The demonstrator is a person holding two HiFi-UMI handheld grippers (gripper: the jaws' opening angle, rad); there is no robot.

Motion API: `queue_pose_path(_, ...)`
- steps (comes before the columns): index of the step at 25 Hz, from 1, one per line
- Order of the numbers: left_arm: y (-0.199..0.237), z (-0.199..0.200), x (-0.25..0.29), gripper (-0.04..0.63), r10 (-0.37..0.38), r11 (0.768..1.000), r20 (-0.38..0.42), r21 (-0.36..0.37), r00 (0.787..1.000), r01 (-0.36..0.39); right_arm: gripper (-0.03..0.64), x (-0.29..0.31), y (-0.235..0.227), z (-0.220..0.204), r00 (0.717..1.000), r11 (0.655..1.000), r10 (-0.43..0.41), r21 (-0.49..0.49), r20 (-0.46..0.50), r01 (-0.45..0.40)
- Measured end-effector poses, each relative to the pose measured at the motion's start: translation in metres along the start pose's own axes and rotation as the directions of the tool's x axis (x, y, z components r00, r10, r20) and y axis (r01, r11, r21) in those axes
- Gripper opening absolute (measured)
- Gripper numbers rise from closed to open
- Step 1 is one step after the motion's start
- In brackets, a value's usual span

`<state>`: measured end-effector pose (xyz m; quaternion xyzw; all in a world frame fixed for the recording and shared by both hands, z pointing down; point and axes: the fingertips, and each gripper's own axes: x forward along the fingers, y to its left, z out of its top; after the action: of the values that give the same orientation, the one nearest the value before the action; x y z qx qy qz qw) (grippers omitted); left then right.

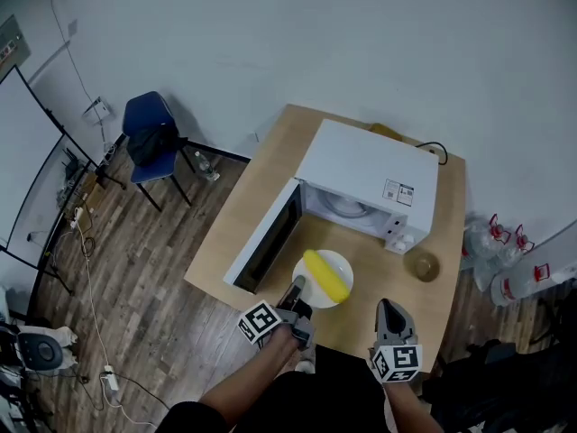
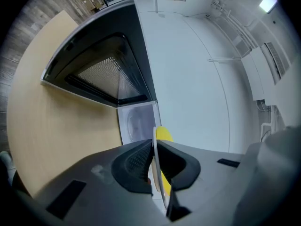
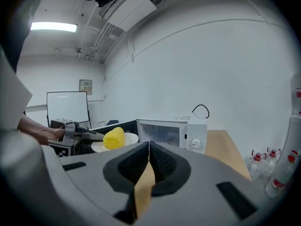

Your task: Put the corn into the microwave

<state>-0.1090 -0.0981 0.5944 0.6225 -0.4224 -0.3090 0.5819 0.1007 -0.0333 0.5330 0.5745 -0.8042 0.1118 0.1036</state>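
A yellow corn cob [image 1: 326, 274] lies on a white plate [image 1: 311, 265] held over the wooden table [image 1: 252, 206], just in front of the white microwave [image 1: 370, 174]. The microwave door [image 1: 266, 237] stands swung open to the left. My left gripper [image 1: 296, 285] is shut on the plate's near rim. In the left gripper view the plate [image 2: 156, 169] runs edge-on between the jaws, with the corn [image 2: 164, 134] beyond it. My right gripper [image 1: 389, 308] hovers to the right of the plate, shut with nothing in it. The right gripper view shows the corn [image 3: 114, 138], the microwave [image 3: 171, 133] and my left gripper [image 3: 96, 136].
A small glass jar [image 1: 422, 265] stands on the table by the microwave's front right corner. A blue chair [image 1: 153, 142] sits on the wood floor at the left. Several water bottles [image 1: 505, 242] stand on the floor at the right. A black cable [image 1: 435, 148] runs behind the microwave.
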Motion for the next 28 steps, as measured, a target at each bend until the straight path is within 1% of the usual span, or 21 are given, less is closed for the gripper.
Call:
queue_pose_path(9,0.019,0.028,0.079,0.023,0.017,1.000,0.049,-0.008,0.999,-0.016,0.063,0.063,-0.026,-0.003,0.999,1.000,0.016,-0.023,-0.043,-0.017)
queue_pose_path(13,0.031,0.034,0.107,0.023,0.025,1.000,0.063,-0.008,0.998,-0.024,0.063,0.080,-0.022,0.005,0.997,0.997,0.058,-0.041,-0.047,-0.060)
queue_pose_path(18,0.046,0.032,0.143,0.023,0.032,0.999,0.059,-0.002,0.998,-0.032,0.063,0.097,-0.019,0.014,0.995,0.994,0.099,-0.040,-0.029,-0.101)
queue_pose_path(22,0.054,0.028,0.169,0.023,0.025,1.000,0.057,-0.007,0.998,-0.025,0.063,0.117,-0.026,0.013,0.996,0.996,0.090,-0.022,-0.025,-0.091)
queue_pose_path(28,0.068,0.020,0.202,0.023,0.006,1.000,0.063,-0.017,0.998,-0.005,0.063,0.134,-0.029,0.015,0.994,0.994,0.108,0.006,-0.026,-0.108)
